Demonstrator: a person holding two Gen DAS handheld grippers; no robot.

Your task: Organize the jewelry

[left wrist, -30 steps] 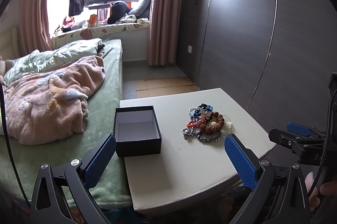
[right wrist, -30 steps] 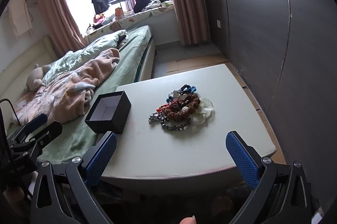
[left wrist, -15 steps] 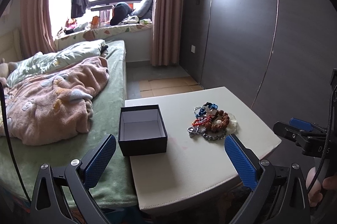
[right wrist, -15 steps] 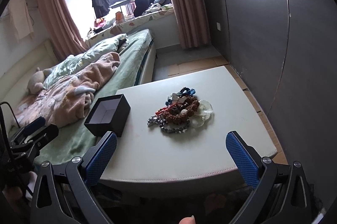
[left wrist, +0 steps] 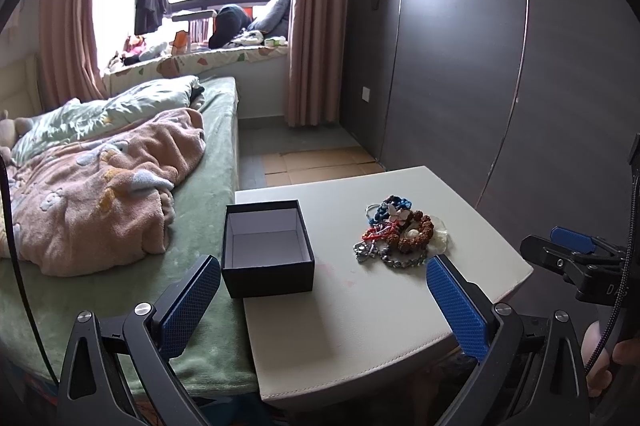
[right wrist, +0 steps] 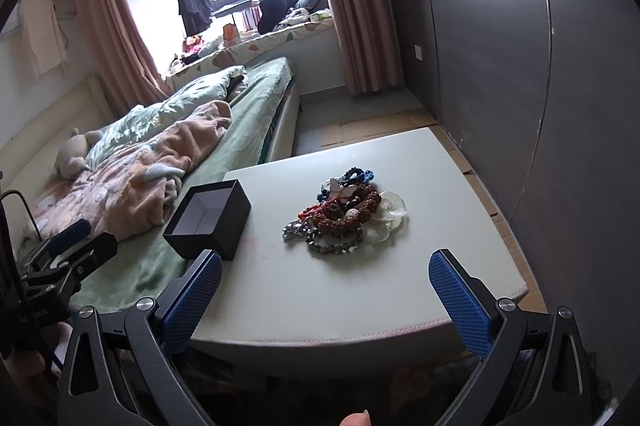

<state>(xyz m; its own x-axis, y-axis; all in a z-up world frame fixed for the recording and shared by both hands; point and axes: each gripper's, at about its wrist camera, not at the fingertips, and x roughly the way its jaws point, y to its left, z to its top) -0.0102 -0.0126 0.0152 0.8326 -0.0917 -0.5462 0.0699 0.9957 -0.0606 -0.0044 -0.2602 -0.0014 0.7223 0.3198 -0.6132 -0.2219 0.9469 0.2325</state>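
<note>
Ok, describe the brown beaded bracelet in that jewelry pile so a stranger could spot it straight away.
Start at the pale table beside the bed, and find the jewelry pile to the right of the open black box. The brown beaded bracelet sits in the middle of that pile. It has the largest, rough reddish-brown beads, unlike the grey metallic strand in front and the clear glassy bangle on its right.

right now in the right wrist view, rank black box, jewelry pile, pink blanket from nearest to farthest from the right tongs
1. black box, on the table's left edge, by the left fingertip
2. jewelry pile, mid-table, ahead
3. pink blanket, on the bed, far left

Right tongs are open.
</note>
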